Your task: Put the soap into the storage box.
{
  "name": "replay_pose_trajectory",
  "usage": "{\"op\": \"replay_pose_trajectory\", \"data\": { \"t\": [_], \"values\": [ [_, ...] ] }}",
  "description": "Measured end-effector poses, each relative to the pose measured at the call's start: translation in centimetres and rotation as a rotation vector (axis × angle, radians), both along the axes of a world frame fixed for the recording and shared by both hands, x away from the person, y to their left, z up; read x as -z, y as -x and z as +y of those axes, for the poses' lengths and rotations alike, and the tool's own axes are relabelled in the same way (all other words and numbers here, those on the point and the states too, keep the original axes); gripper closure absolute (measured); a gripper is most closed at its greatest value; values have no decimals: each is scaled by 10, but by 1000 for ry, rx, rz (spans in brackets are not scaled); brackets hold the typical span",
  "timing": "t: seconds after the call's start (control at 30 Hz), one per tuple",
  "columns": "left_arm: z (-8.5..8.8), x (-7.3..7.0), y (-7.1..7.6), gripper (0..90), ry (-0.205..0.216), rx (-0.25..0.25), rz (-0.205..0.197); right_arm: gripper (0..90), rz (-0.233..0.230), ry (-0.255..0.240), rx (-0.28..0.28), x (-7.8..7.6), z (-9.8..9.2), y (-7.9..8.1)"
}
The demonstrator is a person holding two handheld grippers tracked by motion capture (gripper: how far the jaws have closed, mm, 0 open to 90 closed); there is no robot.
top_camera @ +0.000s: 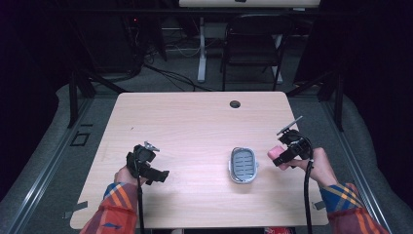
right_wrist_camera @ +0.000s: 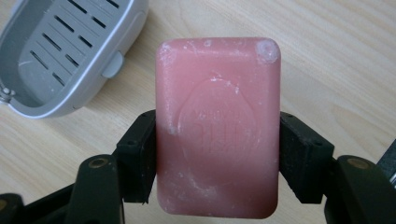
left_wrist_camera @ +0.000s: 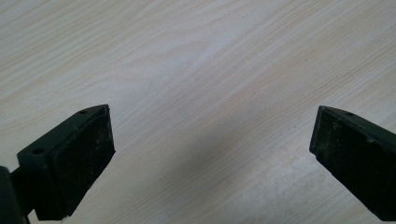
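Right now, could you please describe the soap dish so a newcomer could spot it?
On the pale wooden table, look right of centre. The grey oval plastic soap dish has a slotted floor and lies empty, left of the pink soap bar clamped in the right gripper.

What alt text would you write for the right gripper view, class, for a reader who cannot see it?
A pink bar of soap is clamped by its long sides between the two black jaws of the right tool, above a pale wooden table. An empty grey soap dish with drain slots lies at upper left, apart from the soap.
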State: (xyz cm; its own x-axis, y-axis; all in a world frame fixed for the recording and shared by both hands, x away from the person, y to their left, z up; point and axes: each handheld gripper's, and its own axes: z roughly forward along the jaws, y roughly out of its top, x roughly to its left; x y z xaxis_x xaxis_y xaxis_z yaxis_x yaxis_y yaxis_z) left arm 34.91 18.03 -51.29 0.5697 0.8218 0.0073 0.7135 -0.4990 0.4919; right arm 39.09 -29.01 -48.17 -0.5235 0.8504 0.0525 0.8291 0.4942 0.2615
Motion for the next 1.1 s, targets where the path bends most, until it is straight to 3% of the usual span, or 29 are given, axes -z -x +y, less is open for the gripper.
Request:
{"op": "replay_pose_trajectory", "data": {
  "t": [0.27, 0.4, 1.1],
  "values": [
    [0, 0, 0, 0, -1, 1, 3, 366, -19, 4, -9, -4, 9, -1],
    [0, 0, -1, 0, -4, 3, 6, 366, -4, -3, -24, -6, 13, -3],
    [-1, 1, -1, 0, 0, 7, 4, 366, -13, 11, -65, -16, 24, -6]
  ]
}}
